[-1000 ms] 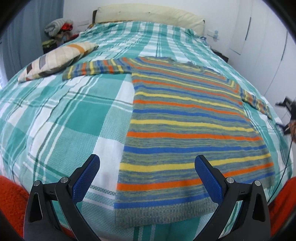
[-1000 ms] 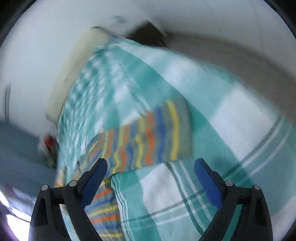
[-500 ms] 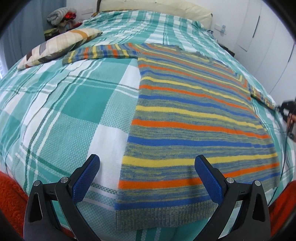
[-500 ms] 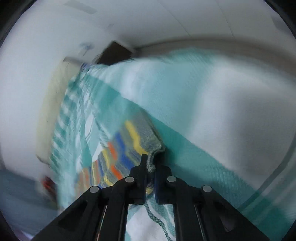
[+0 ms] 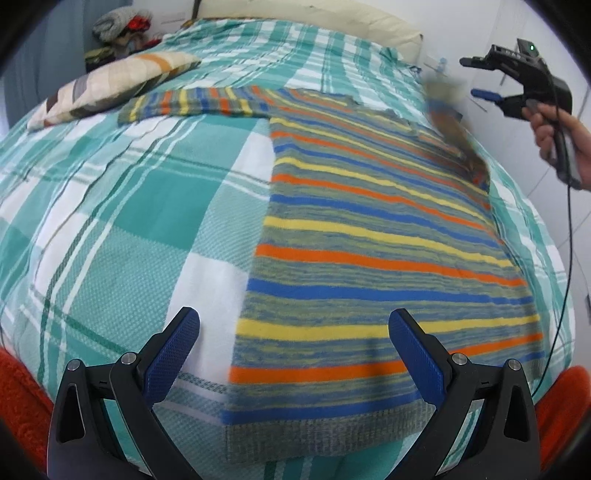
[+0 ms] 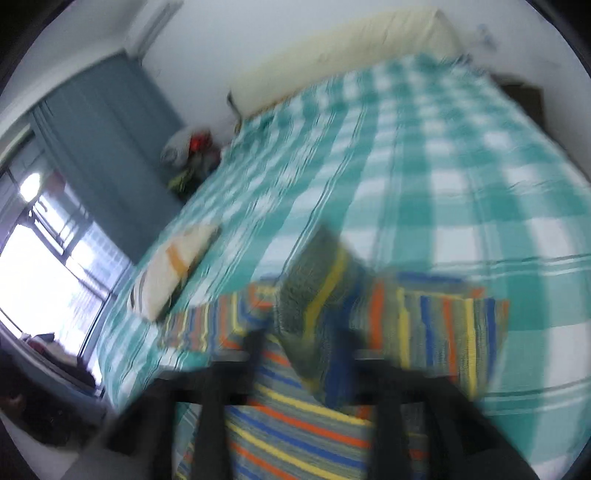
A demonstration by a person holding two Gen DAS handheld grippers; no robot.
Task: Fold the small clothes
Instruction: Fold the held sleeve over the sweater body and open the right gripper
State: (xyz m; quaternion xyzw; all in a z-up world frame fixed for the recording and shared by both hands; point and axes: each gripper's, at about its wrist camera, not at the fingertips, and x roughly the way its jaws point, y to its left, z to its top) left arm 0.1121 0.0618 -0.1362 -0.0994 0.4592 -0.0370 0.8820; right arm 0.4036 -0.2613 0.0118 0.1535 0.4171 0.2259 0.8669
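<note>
A striped sweater (image 5: 369, 236) in grey, blue, yellow and orange lies flat on the green plaid bed cover (image 5: 110, 221). Its left sleeve (image 5: 192, 101) stretches out toward the pillow. My left gripper (image 5: 293, 354) is open and empty, above the sweater's hem at the near bed edge. My right gripper (image 5: 491, 79) hangs in the air at the far right with its fingers apart. The right sleeve (image 5: 454, 129) is a blur in mid-air over the sweater's right shoulder. In the blurred right wrist view the sleeve end (image 6: 317, 295) floats just ahead of the open gripper (image 6: 299, 354).
A striped pillow (image 5: 110, 86) lies at the far left of the bed. A cream headboard cushion (image 5: 325, 22) runs along the back. Clothes (image 5: 122, 29) are piled beside the bed head. Red fabric (image 5: 22, 406) sits at the near corners. A cable (image 5: 569, 258) hangs from the right gripper.
My right gripper shut on the right sleeve's cuff, lifted and swung it inward over the sweater, and has opened; the sleeve is in mid-air. My left gripper moved slightly closer to the hem.
</note>
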